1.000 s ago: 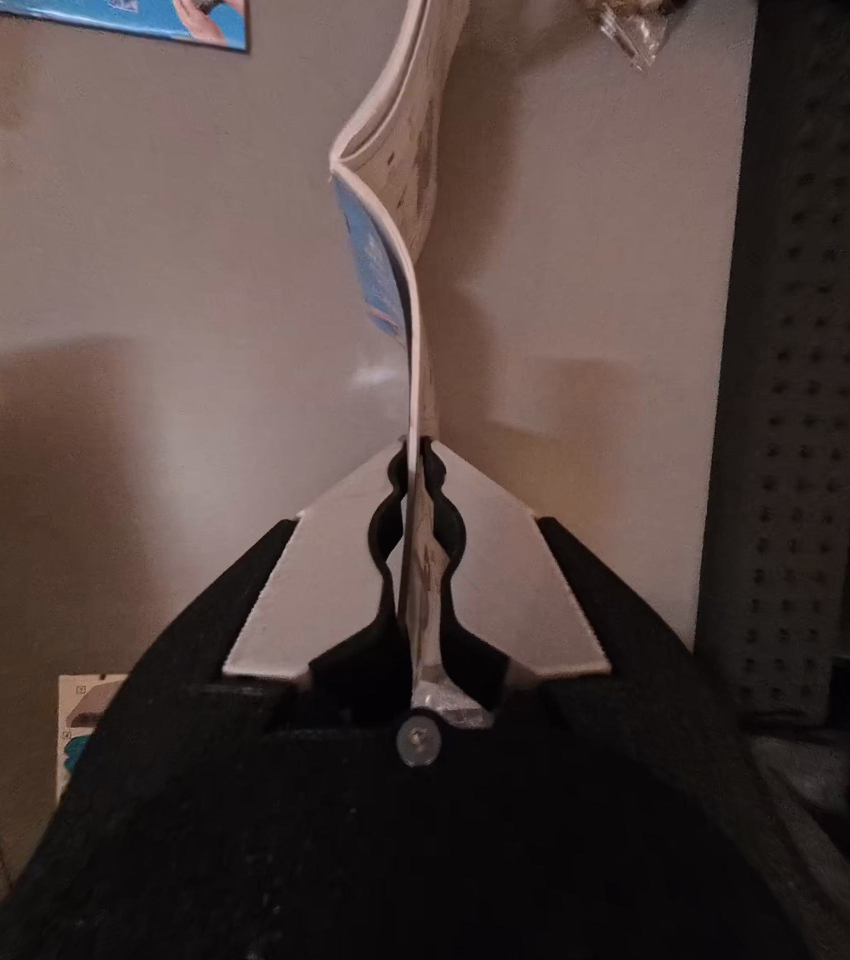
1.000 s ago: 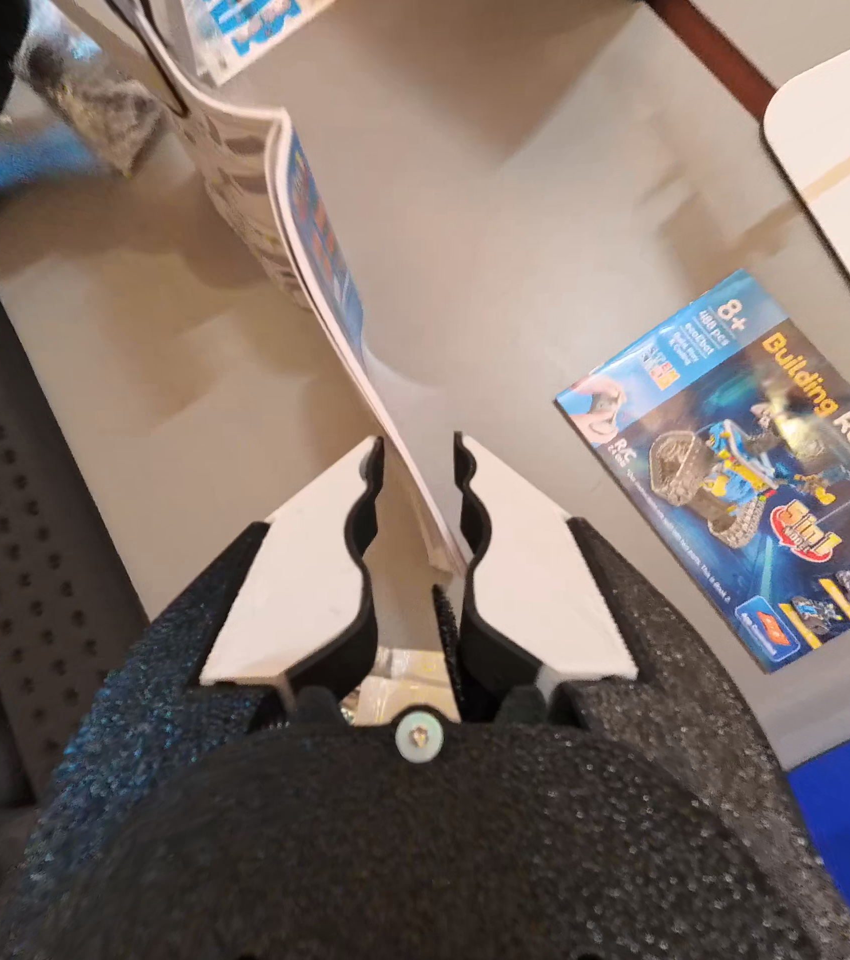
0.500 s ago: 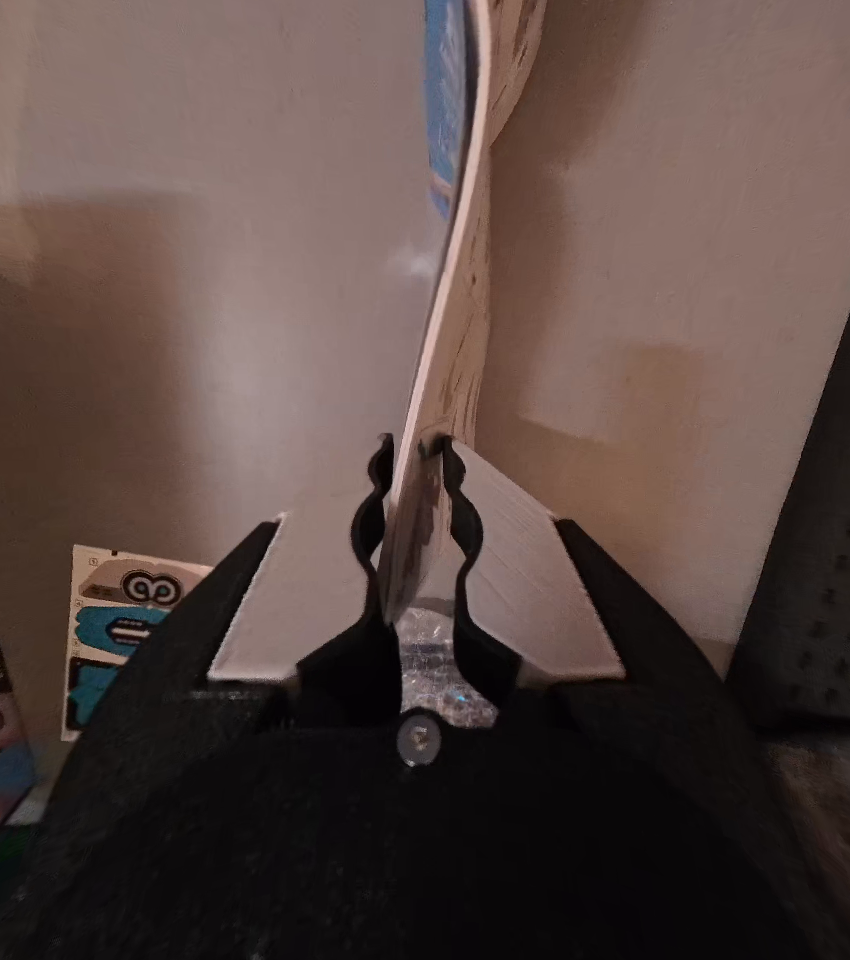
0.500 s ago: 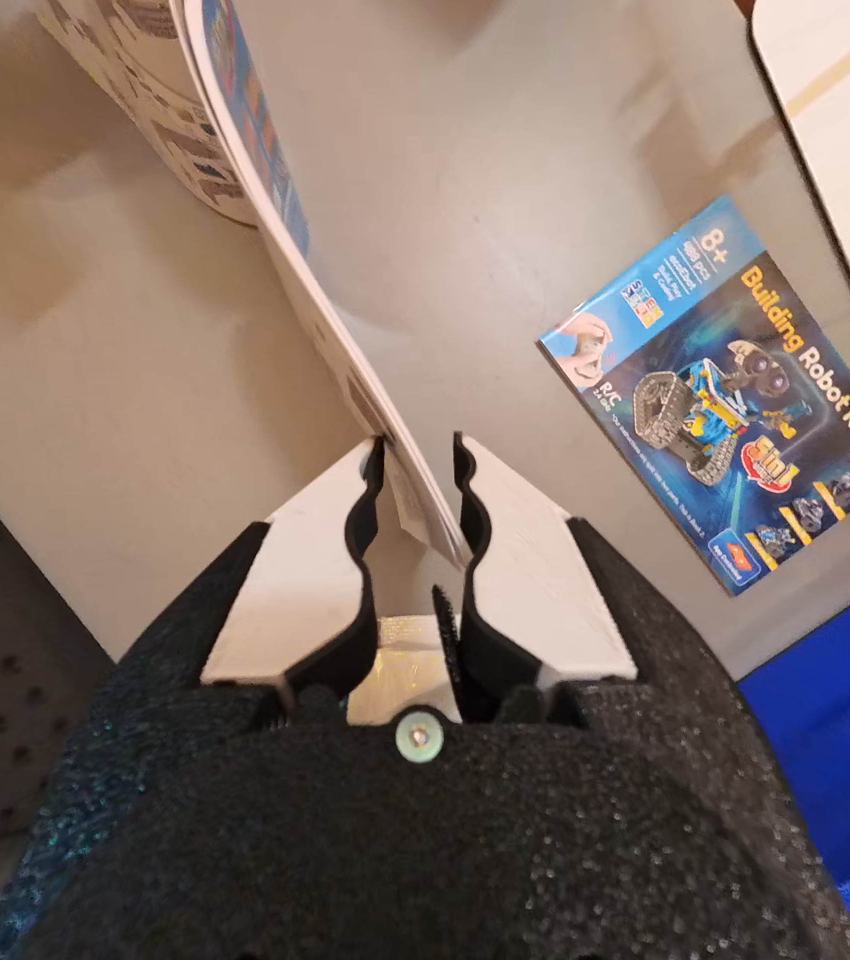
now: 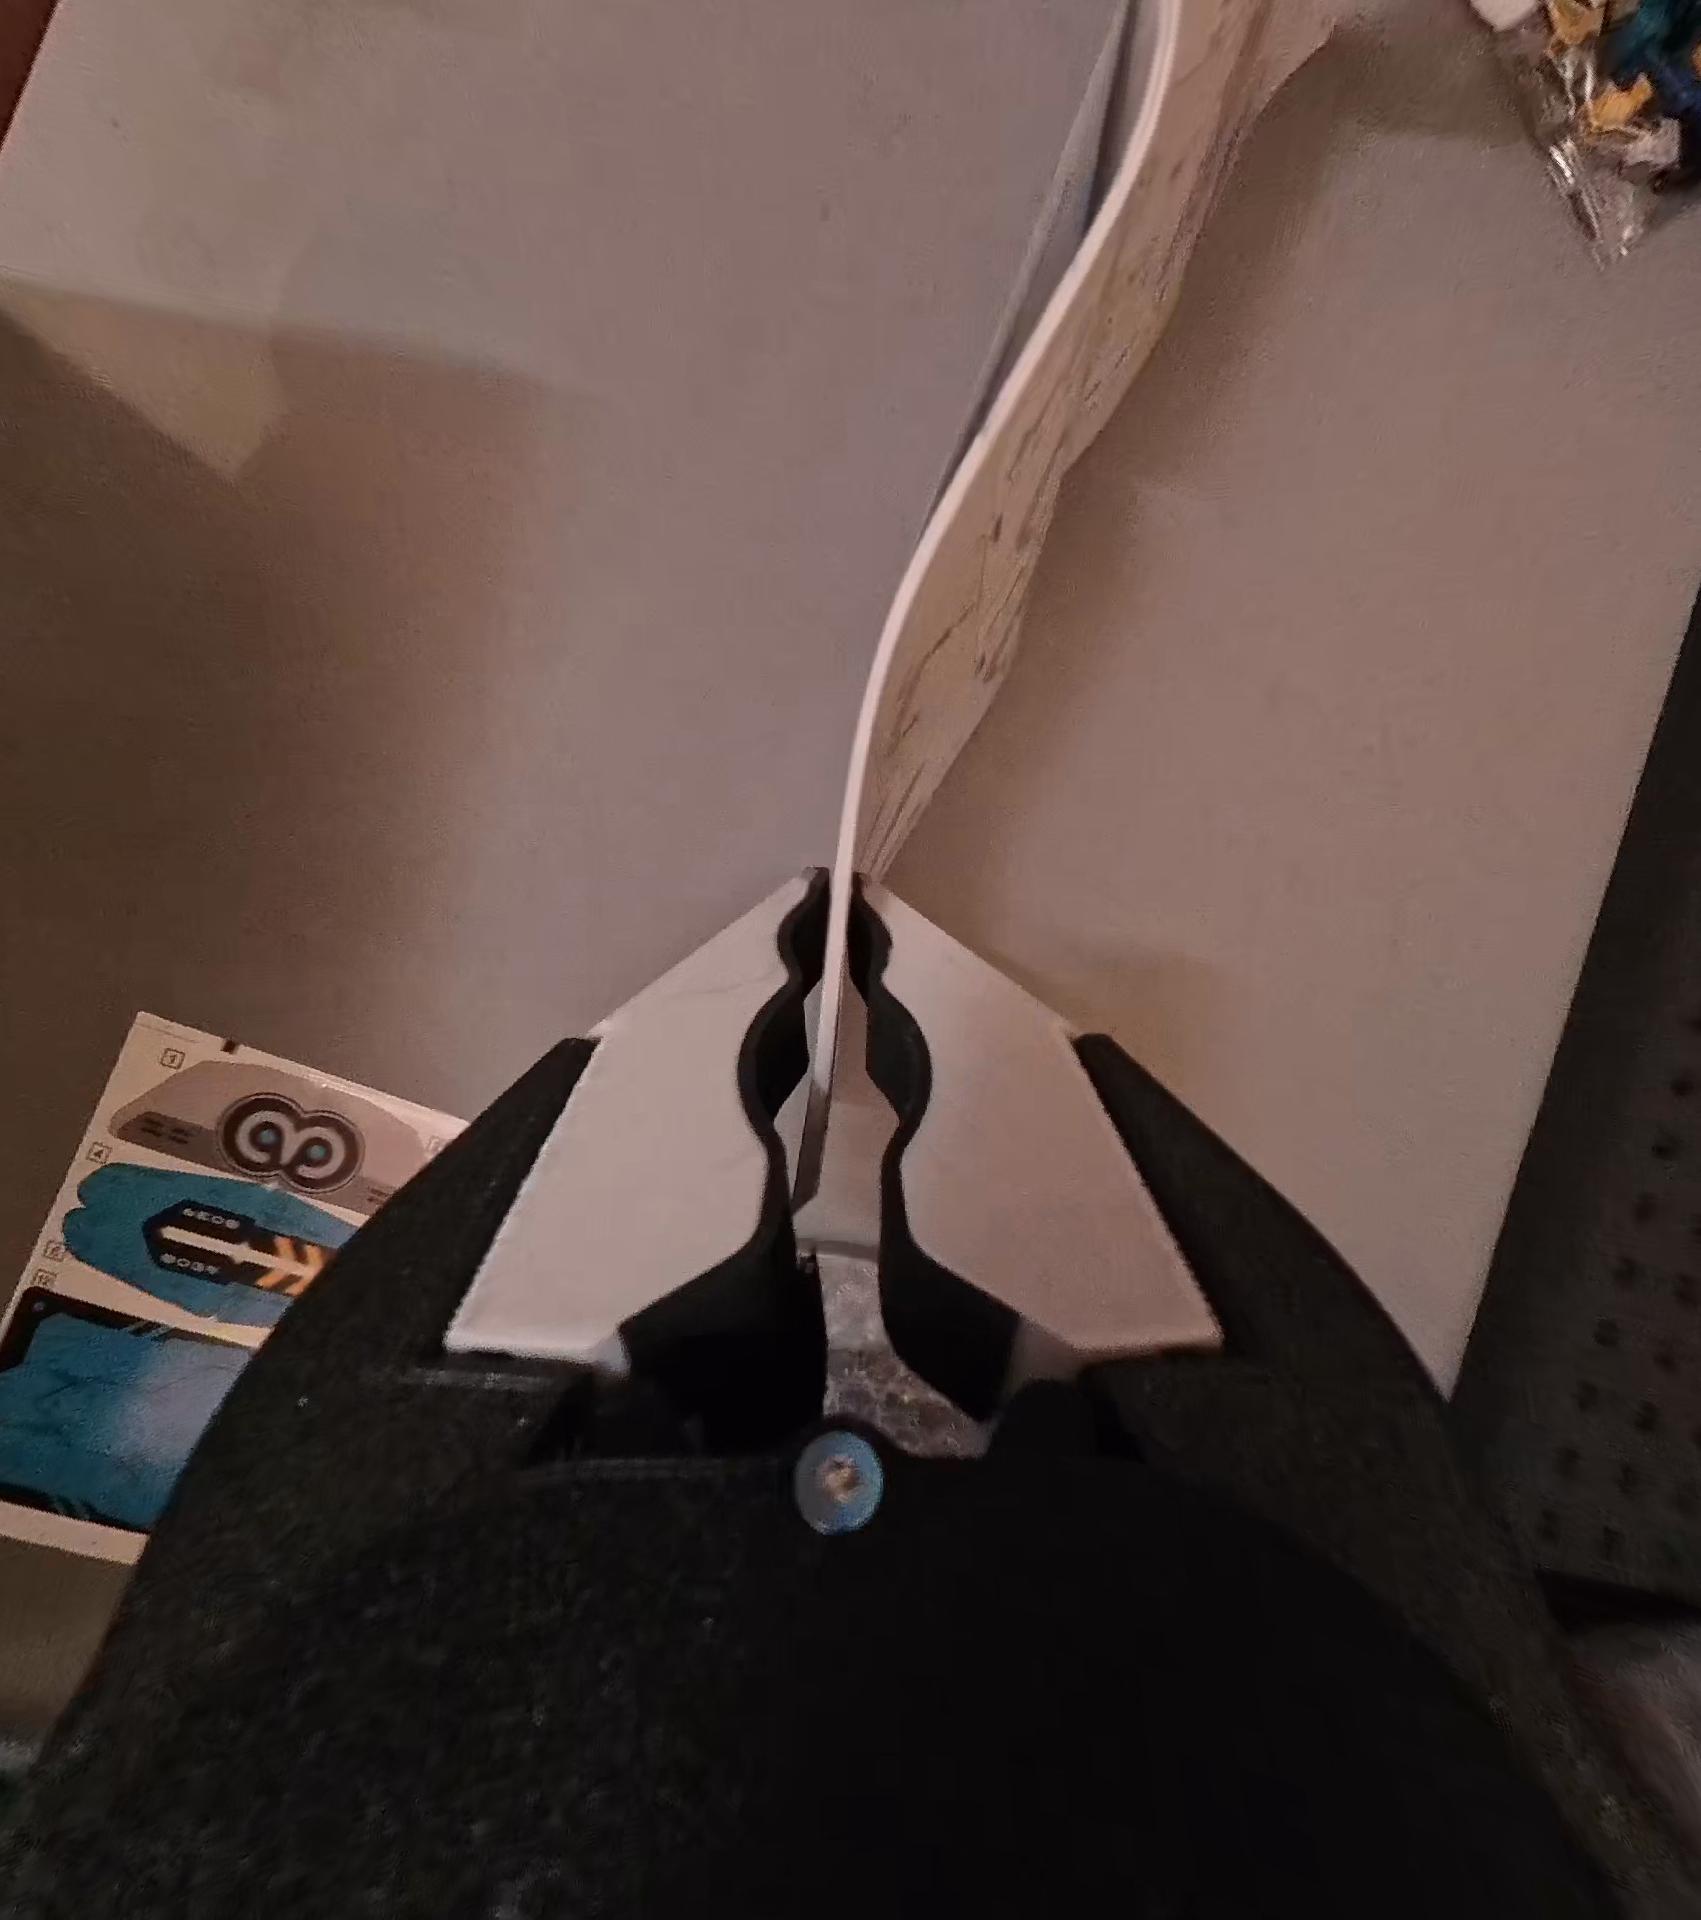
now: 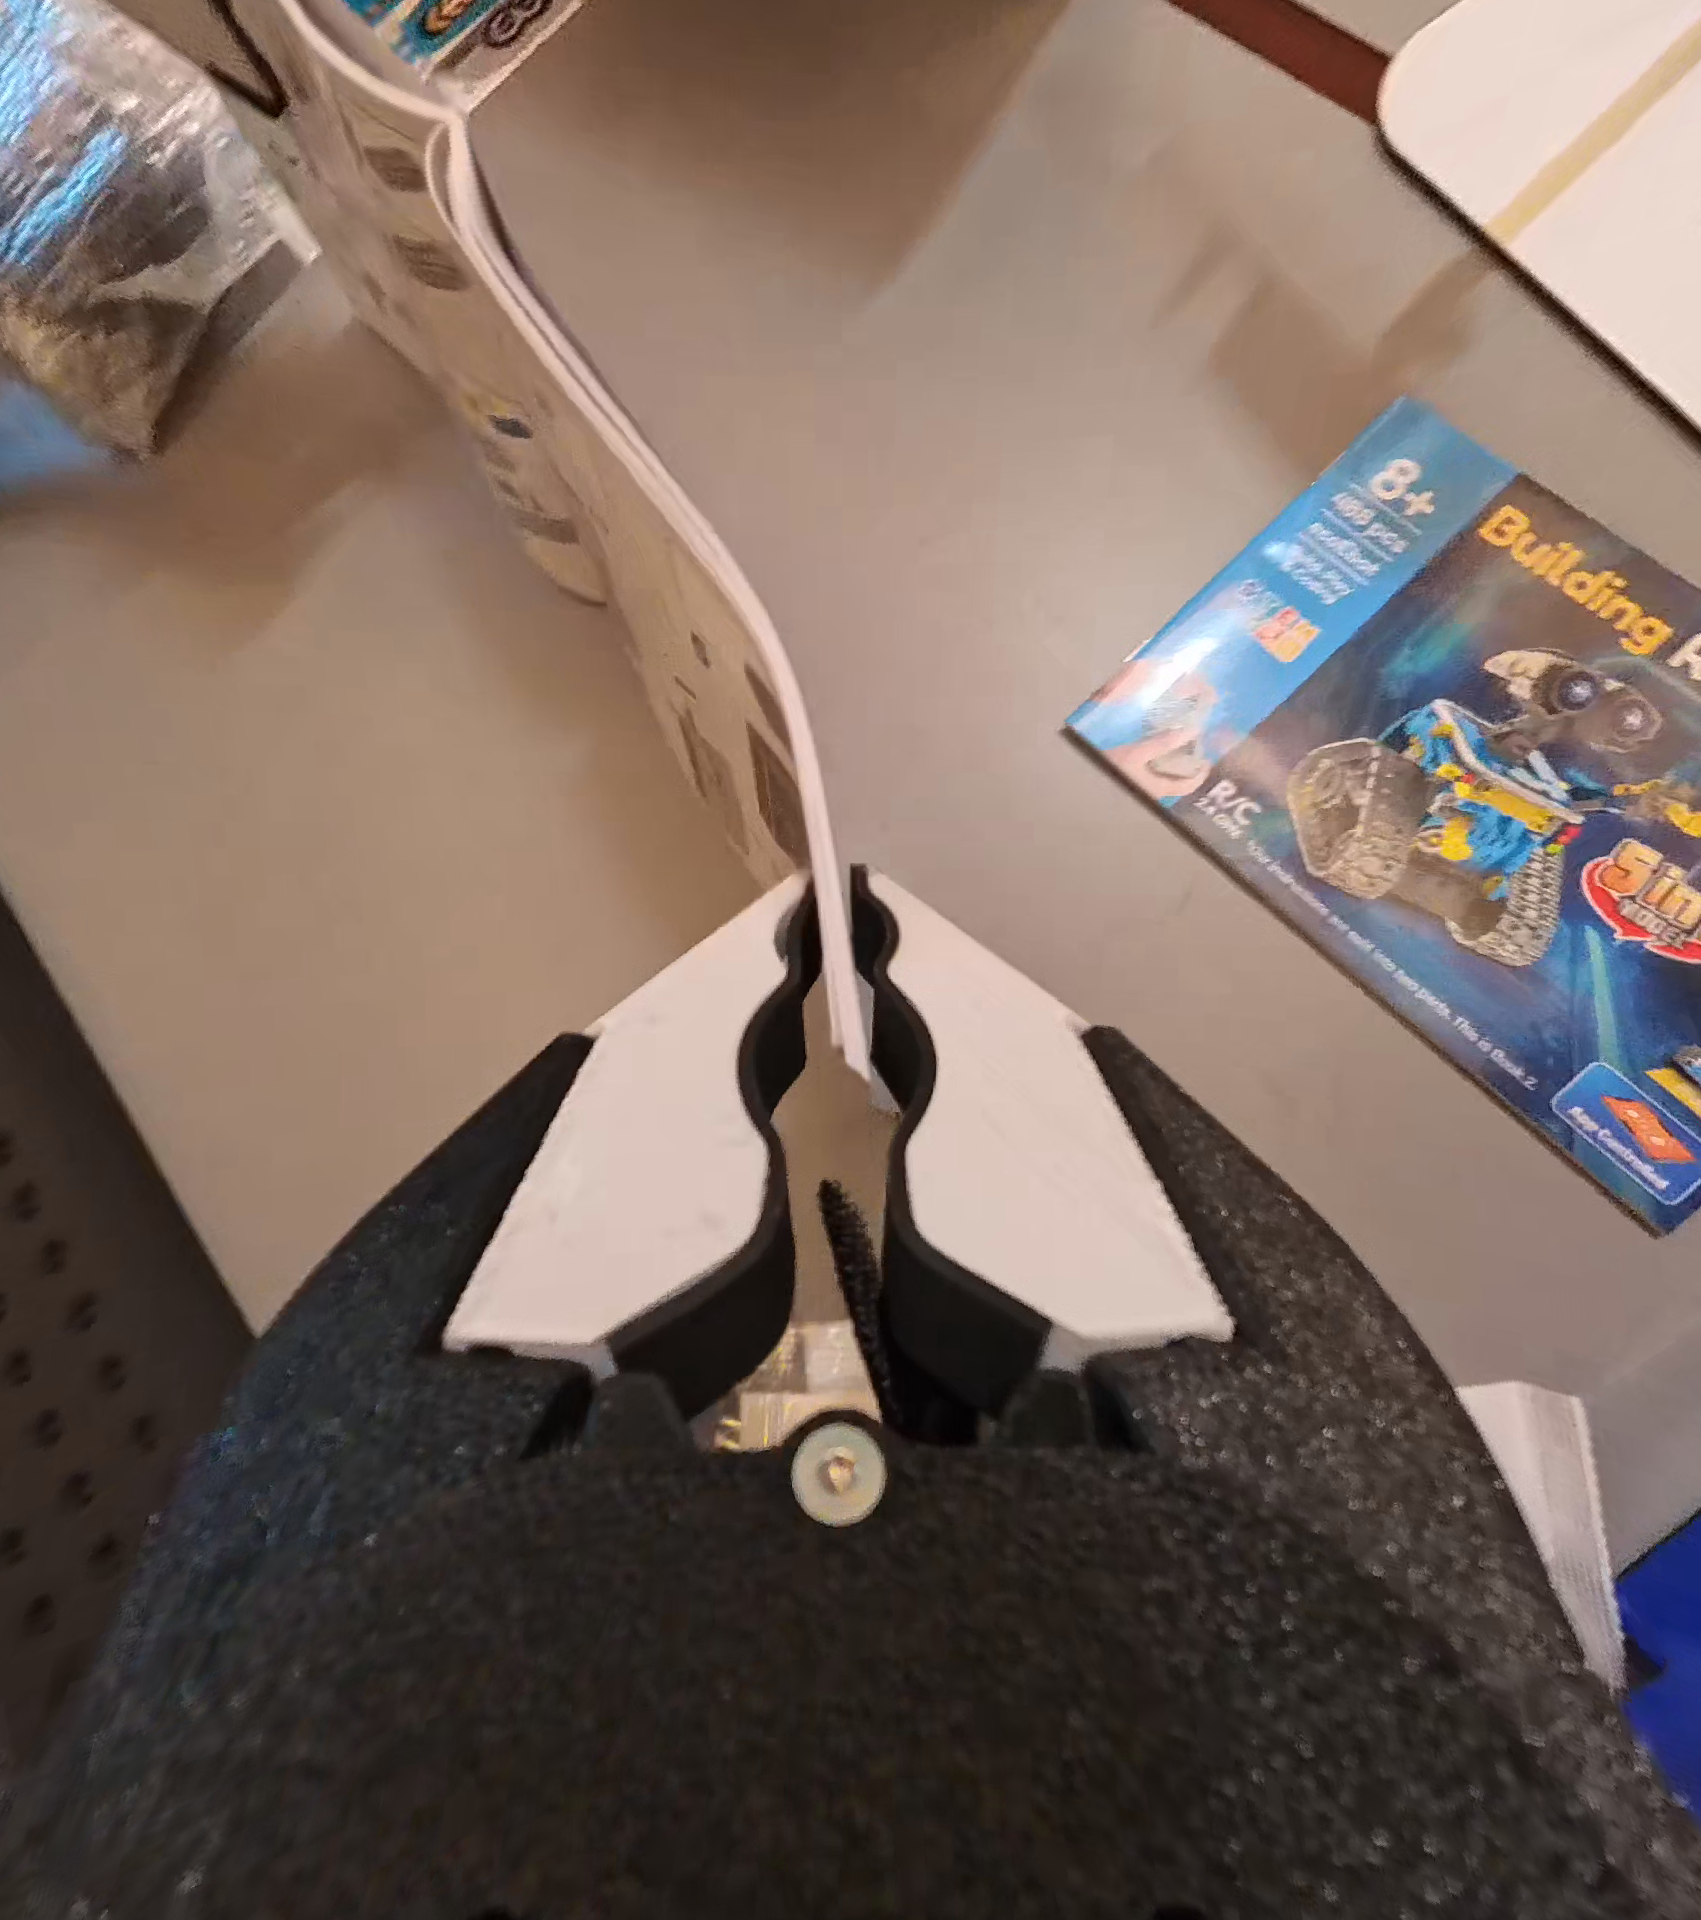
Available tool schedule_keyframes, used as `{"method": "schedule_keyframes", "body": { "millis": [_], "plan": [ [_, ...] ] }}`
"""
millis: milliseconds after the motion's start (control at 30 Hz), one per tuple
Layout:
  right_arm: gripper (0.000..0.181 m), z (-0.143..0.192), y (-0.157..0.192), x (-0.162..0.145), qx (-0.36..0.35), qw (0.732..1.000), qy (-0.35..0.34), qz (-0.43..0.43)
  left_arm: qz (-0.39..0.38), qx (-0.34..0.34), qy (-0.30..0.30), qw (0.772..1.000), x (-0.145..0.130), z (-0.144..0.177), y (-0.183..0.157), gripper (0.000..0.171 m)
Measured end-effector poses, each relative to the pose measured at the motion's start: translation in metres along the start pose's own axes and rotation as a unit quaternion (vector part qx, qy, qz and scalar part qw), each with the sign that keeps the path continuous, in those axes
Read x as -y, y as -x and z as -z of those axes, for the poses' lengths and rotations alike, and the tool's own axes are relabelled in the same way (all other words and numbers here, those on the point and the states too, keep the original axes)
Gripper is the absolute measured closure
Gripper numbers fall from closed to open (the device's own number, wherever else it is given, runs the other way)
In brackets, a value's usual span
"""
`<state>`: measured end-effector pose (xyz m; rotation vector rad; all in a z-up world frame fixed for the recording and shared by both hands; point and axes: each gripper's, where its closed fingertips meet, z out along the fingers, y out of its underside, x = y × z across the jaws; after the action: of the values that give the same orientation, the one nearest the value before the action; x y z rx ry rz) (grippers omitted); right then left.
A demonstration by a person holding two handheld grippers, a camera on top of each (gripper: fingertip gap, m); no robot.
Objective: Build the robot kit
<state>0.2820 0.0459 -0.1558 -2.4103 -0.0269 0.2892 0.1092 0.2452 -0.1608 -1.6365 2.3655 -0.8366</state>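
Left gripper (image 5: 833,883): fingers pinch the thin white printed paper booklet (image 5: 1012,540).
Right gripper (image 6: 831,883): fingers, open a second ago, now clamp the booklet's (image 6: 617,436) other edge.
Bench (image 6: 929,364): blue glossy booklet (image 6: 1511,790) lies right of those fingers.

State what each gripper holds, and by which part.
Both hold one instruction booklet: left gripper and right gripper each clamp a page edge.

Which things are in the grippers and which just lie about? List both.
In the grippers:
- booklet, its edges pinched by the left gripper and the right gripper

Lying about:
- second booklet with a blue cover
- sticker sheet
- bag of small parts
- silvery bag
- black perforated board
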Motion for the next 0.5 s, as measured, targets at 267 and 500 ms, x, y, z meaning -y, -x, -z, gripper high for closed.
{"method": "schedule_keyframes", "body": {
  "millis": [267,500],
  "plan": [
    [0.178,-0.004,-0.018,0.011,0.008,0.999,-0.019,-0.026,0.0,0.03,0.013,0.999,0.004,0.001,0.016,0.169],
    [0.179,0.014,0.009,0.007,0.111,0.993,-0.019,-0.035,0.016,-0.103,-0.015,0.994,-0.002,0.018,-0.021,0.17]
  ]
}}
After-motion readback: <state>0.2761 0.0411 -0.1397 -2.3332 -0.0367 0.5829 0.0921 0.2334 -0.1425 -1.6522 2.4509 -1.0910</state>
